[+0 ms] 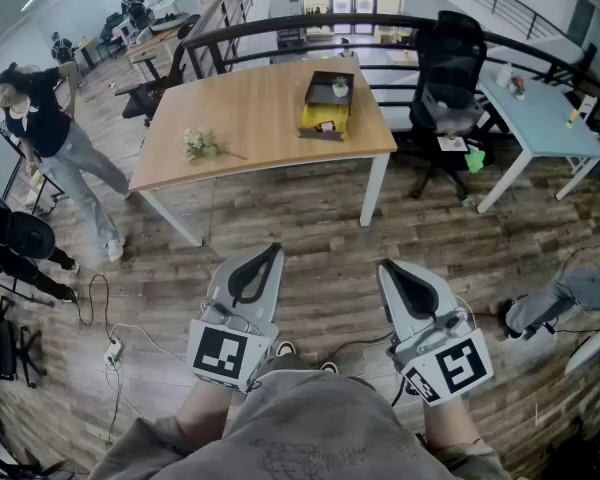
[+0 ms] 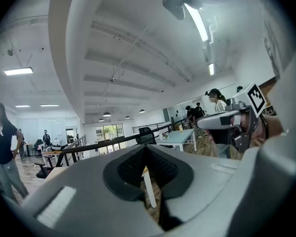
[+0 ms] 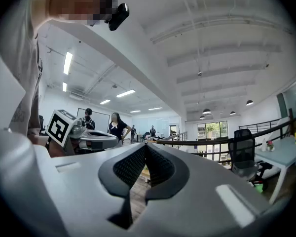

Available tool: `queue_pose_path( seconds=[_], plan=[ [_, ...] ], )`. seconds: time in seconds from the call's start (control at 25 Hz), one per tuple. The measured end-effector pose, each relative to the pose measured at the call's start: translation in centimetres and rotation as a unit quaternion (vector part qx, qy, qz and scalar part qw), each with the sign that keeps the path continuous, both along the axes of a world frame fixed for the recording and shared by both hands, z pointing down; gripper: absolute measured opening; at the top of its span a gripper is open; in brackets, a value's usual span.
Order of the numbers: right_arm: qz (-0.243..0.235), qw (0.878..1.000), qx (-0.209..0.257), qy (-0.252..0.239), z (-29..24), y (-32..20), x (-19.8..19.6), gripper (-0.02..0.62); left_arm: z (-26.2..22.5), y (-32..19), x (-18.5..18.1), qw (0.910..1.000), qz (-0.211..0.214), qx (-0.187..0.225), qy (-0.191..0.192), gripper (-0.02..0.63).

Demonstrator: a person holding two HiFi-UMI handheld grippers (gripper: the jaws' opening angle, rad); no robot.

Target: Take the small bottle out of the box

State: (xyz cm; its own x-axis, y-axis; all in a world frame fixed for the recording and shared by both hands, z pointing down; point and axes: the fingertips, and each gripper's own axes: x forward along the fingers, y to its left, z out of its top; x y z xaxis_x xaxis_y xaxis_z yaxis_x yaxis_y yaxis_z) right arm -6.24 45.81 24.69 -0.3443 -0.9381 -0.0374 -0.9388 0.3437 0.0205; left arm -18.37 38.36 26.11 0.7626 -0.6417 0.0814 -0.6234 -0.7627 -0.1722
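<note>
Distance explains the posture: both tools are held low and near, just in front of the person's body, because the wooden table (image 1: 260, 108) stands well apart across a stretch of plank floor. The left gripper (image 1: 267, 261) has its jaws closed together with nothing between them; its own view shows the ribbed pads meeting. The right gripper (image 1: 393, 275) is likewise closed and empty, pads pressed together. Carrying them closed makes sense while nothing is within reach.

The box (image 1: 311, 96) lies open on the far right part of the tabletop, dark-walled with a yellow lining. A small pale thing with a green top stands in its far end. That is most likely the small bottle (image 1: 340, 89), though it is too small to be sure. It sits upright inside the box, so by my reading the task has not begun.

A bunch of flowers (image 1: 200, 145) lies on the left part of the table, well apart from the box and out of the way. A black office chair (image 1: 450, 63) sits just beyond the table's right end, and a person (image 1: 45, 133) stands at the far left, so the near side of the table looks like the free approach. The next move, I judge, is to walk up and open one gripper over the bottle.
</note>
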Motion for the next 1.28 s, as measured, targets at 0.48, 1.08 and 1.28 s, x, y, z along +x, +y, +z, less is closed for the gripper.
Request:
queue_pose_path(
  seconds=[0.48,1.08,1.28],
  plan=[
    [-0.008,1.000,-0.010,-0.005,0.6,-0.8,1.0,0.011,0.1,-0.5,1.2,1.0000,0.000,-0.006,-0.004,0.002],
    [0.035,0.999,-0.016,-0.002,1.3,-7.9,3.6,0.181,1.5,-7.5,2.3,1.0000,-0.001,-0.010,-0.001,0.002],
    [0.036,0.999,-0.035,0.009,1.8,-12.8,4.3,0.181,1.5,-12.3,3.6,0.9998,0.008,-0.020,0.003,0.002]
  ],
)
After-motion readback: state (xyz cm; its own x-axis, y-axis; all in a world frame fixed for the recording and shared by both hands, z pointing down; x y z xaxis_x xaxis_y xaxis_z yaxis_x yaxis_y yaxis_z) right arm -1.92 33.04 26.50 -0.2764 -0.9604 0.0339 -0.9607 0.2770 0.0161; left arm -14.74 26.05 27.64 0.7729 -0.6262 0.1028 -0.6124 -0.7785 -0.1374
